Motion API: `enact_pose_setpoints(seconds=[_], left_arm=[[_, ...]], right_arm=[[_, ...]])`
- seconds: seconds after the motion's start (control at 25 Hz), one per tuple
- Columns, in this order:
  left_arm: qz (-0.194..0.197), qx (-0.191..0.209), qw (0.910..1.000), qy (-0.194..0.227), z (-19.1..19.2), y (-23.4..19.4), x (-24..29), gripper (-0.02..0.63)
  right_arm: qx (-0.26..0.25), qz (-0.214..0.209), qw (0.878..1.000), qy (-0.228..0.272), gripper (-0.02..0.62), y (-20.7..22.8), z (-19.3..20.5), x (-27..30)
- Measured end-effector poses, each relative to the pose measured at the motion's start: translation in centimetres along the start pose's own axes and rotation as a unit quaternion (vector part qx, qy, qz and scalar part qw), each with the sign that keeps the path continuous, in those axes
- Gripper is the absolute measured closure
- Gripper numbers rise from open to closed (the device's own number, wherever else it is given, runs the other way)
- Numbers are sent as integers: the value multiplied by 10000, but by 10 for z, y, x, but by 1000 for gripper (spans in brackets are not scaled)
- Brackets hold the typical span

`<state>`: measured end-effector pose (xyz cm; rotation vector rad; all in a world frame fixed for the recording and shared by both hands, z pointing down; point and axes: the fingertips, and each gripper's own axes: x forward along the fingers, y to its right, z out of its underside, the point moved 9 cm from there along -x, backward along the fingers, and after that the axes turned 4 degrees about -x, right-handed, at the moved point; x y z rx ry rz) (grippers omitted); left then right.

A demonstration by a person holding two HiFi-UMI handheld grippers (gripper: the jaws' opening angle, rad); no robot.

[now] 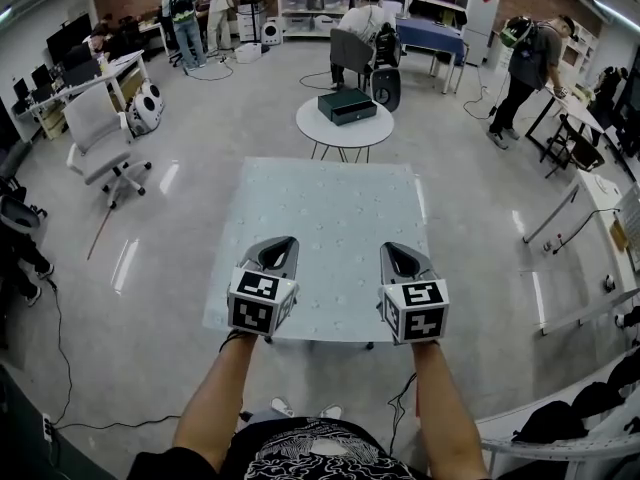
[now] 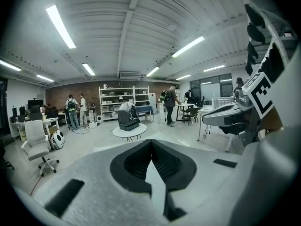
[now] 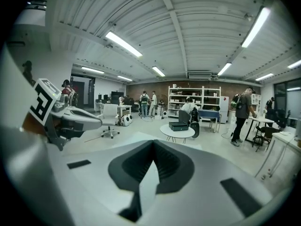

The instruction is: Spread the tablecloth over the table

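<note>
Status: the tablecloth (image 1: 335, 218) lies flat on the table (image 1: 320, 339). It's a pale sheet covering the top from near edge to far edge, with no big folds we can see. We judge the spread as close to done.

Left tongs (image 1: 288, 241) and right tongs (image 1: 392, 249) are both closed, tips together in each gripper view. We see no cloth pinched in either pair. The pale strip showing under the tips reads to us as the cloth surface below, not a held fold.

Key geometry:
- The cloth sits ahead of and below both tongs.
- Both tongs point away from us toward the far edge, roughly parallel, side by side over the near part of the table.
- The left pair is toward the near-left corner and the right pair toward the near-right corner, each inset from its corner.
- The cloth's long axis, as far as we can judge, runs near edge to far edge, the same line the tongs point along.
- Neither hand is nearer. They sit level with each other, either side of the cloth's midline.

Our read: what's left is a tidy-up at the near edge, each hand taking its own side. The tongs would have to open and drop to that edge first. We can't tell whether the overhang at the far edge and sides is even.
</note>
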<state>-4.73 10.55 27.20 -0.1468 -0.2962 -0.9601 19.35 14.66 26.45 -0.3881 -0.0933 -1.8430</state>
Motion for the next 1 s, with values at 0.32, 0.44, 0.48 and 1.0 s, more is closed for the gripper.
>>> enact_pose_setpoints(seconds=[0.32,0.44,0.48,1.0], left_arm=[[274,-190,9994,-75,7,-18,-14,604],[379,-226,9990,4,6,-19,-19,604],[394,-195,9990,30,5,-19,-20,604],[430,-208,9988,64,9,-27,-36,604]], right_arm=[[51,99,9999,-60,591,-19,-1,0],[56,192,9998,-61,591,-23,-3,-5],[48,214,9997,-56,591,-25,-3,-6],[-7,297,9996,-14,591,-42,-4,-16]])
